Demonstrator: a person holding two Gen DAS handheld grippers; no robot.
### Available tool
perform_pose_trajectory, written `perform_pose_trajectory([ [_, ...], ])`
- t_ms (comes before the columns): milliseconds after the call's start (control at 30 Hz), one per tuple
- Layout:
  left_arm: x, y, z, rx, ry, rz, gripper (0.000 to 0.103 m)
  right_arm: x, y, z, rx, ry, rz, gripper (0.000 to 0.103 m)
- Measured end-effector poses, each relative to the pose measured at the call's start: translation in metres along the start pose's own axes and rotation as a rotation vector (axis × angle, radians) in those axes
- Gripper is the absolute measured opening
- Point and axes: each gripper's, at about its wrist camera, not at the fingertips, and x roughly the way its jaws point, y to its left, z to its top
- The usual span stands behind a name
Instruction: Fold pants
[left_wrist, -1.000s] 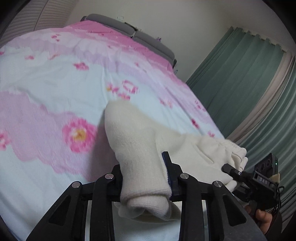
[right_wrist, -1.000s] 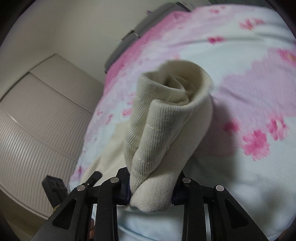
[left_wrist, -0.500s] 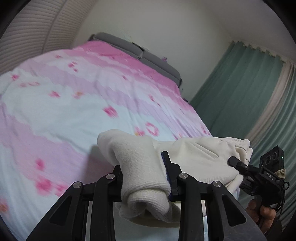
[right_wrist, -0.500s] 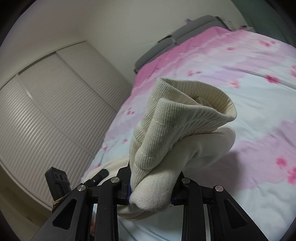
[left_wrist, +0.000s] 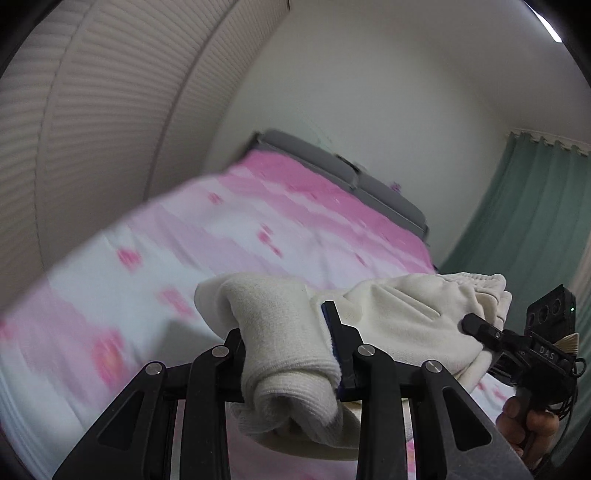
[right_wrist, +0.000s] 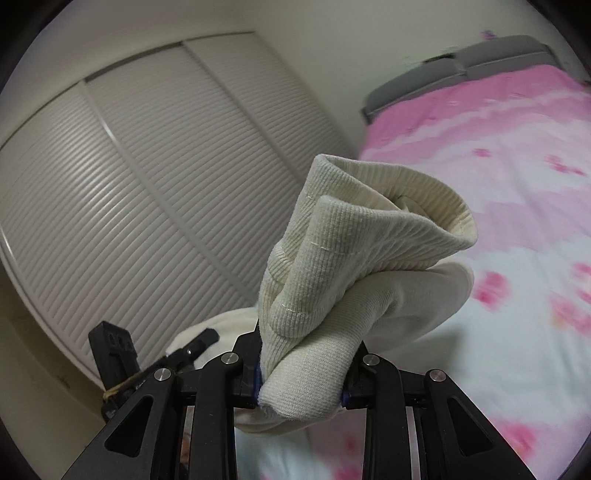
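Cream pants (left_wrist: 402, 314) hang lifted above the bed, stretched between both grippers. In the left wrist view my left gripper (left_wrist: 284, 332) is shut on a bunched fold of them, close to the lens. The cloth runs right to my right gripper (left_wrist: 480, 332), held by a hand (left_wrist: 528, 421). In the right wrist view my right gripper (right_wrist: 304, 347) is shut on a ribbed cuff of the pants (right_wrist: 351, 236), which stands up in front of the lens. My left gripper (right_wrist: 195, 345) shows at lower left, clamped on more cream cloth.
Below lies a bed with a pink and white flowered cover (left_wrist: 240, 236) and a grey headboard (left_wrist: 332, 162). White louvred wardrobe doors (right_wrist: 129, 192) stand along the left. A green curtain (left_wrist: 524, 214) hangs at the right.
Both grippers have risen and swung along the bed with the pants still clamped. The views tilted up, so the wardrobe and wall now fill more of them.
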Motion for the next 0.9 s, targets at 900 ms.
perform_pose_trajectory([
  [900,0.102,0.277,-0.053,-0.108,0.116,0.216,0.059,0.315,-0.041,-0.141,0.259,0.166,-0.174,0.046],
])
